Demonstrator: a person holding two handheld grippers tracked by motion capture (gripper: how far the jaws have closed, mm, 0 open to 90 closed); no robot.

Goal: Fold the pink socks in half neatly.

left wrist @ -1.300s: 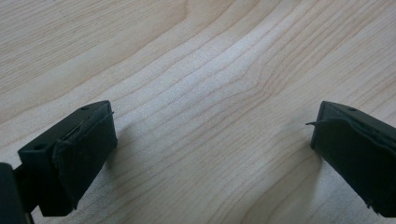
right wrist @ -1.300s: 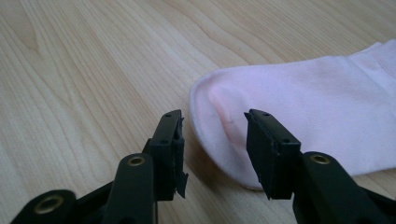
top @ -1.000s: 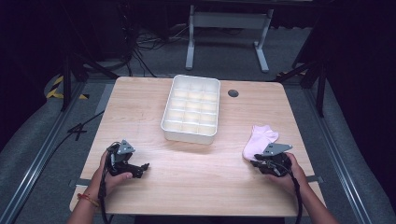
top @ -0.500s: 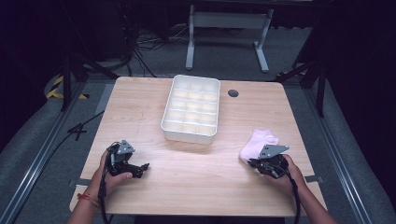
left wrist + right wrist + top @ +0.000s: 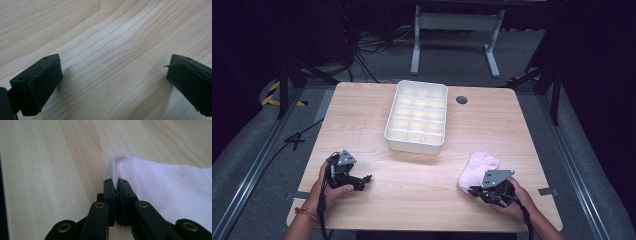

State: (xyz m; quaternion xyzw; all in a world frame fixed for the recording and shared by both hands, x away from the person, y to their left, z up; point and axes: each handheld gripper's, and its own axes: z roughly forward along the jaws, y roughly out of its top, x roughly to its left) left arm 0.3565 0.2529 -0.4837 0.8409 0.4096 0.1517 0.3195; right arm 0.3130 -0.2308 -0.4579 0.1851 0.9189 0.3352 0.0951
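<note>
The wooden table (image 5: 412, 190) carries everything, and a white compartment tray (image 5: 417, 117) sits at about twelve o'clock from its centre, well apart from both hands. At roughly seven o'clock the person's left hand (image 5: 329, 187) rests low on the table, forearm coming in from the near edge, wrapped around the left tool (image 5: 362, 179), whose tips point toward three o'clock. In the left gripper view its jaws stand wide apart with only bare wood grain between them, touching nothing. At about five o'clock the right hand (image 5: 512, 200) lies close to the table's near edge, gripping the right tool (image 5: 473, 190), which points toward ten o'clock. The right gripper view shows that tool (image 5: 117, 185) pressed fully together on a thin pinched fold of the pink sock (image 5: 170, 190), the fabric rising in a small peak straight out of the closed tips. The rest of the sock (image 5: 479, 167) spreads flat on the table at eleven to twelve o'clock from the right tool, its far end toward the tray but clear of it.
</note>
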